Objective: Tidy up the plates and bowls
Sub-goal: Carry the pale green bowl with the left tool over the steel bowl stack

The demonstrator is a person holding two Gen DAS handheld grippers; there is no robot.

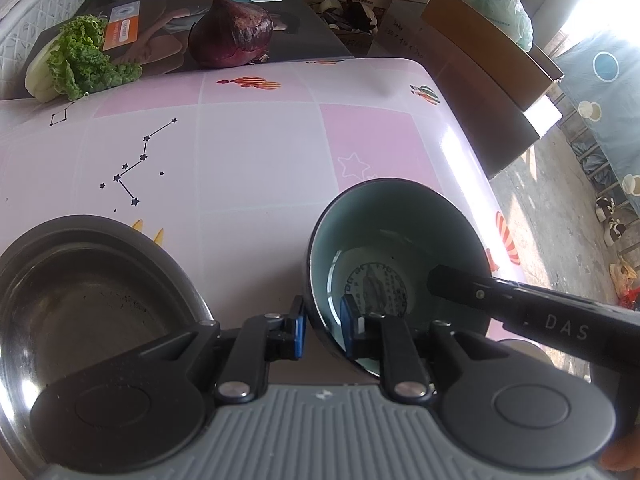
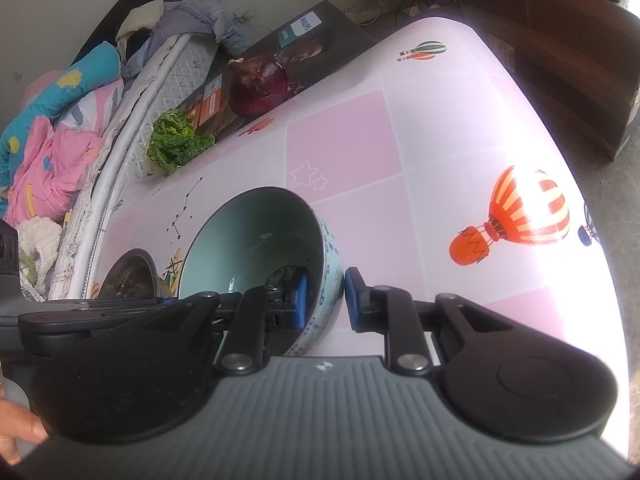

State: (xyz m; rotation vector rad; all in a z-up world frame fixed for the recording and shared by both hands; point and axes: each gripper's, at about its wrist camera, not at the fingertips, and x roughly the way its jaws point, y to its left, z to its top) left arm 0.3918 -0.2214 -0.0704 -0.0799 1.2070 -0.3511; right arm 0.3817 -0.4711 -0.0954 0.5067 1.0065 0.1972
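A ceramic bowl (image 1: 392, 232), pale teal inside with a printed pattern outside (image 2: 326, 256), rests tilted on the pink table (image 1: 260, 160). My left gripper (image 1: 325, 330) is shut on the bowl's left wall, one blue pad outside and one inside. My right gripper (image 2: 326, 300) is shut on the opposite wall in the same way; one of its fingers (image 1: 452, 284) reaches into the bowl from the right. A steel bowl (image 1: 80, 300) stands just left of the ceramic bowl, also seen in the right wrist view (image 2: 128, 276).
At the table's far side a red onion (image 1: 232, 36) and a lettuce (image 1: 80, 60) lie on a dark flat box (image 1: 288, 28). The table's right edge (image 1: 480, 184) drops to the floor beside cardboard boxes (image 1: 480, 40). A bed with bedding (image 2: 60, 128) runs along the left.
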